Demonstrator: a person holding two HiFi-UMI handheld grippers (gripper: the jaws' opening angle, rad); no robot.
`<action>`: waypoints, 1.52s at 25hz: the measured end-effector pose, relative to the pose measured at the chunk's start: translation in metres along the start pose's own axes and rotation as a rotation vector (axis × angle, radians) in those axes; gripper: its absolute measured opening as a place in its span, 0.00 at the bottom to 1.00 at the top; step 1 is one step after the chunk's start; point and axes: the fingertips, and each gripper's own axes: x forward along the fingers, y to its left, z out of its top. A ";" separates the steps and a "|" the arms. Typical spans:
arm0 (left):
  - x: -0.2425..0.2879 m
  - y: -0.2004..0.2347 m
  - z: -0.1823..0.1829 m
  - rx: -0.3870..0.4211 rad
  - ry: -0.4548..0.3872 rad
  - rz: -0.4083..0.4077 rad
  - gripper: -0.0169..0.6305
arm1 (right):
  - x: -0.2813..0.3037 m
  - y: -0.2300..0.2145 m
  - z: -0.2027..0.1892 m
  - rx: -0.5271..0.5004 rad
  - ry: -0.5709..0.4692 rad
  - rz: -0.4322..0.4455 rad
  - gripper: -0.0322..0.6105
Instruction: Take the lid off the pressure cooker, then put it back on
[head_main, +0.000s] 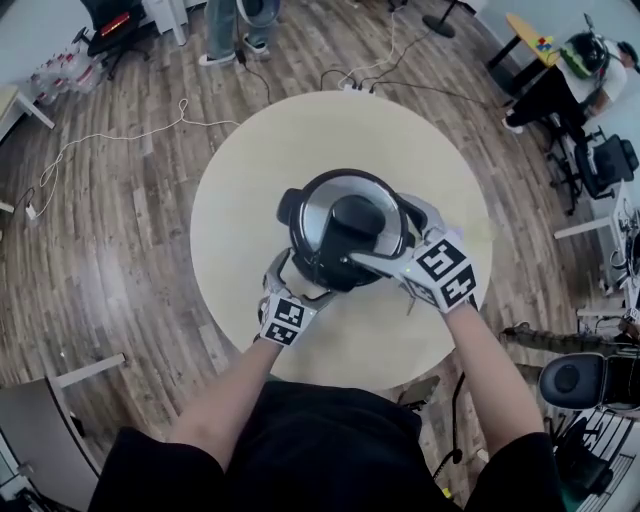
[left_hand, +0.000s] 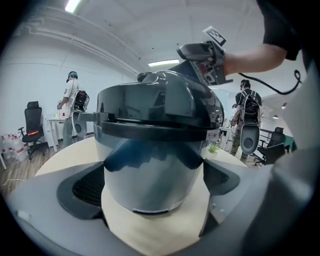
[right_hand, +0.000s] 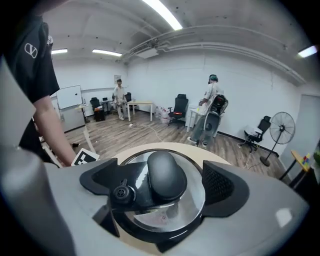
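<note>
Round steel lid (head_main: 318, 222), oval black knob (right_hand: 164, 176), seemingly seated

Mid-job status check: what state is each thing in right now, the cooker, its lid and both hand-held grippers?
Pressure cooker: upright on the round table, closed.
Lid: on the pot, level; locked or not, cannot tell.
Lid knob: between the right jaws, not clamped.
Left hand-held gripper: open, jaws either side of the cooker's lower body.
Right hand-held gripper: open, over the lid.
</note>
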 end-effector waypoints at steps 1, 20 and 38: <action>0.000 0.000 0.000 0.000 0.000 -0.001 0.94 | 0.006 0.000 0.003 -0.030 0.033 0.028 0.88; 0.004 -0.001 -0.008 -0.011 -0.016 0.002 0.94 | 0.073 0.004 -0.023 -0.167 0.526 0.251 0.50; 0.004 -0.002 -0.012 -0.020 0.012 0.012 0.94 | 0.076 -0.001 -0.023 -0.010 0.586 0.137 0.50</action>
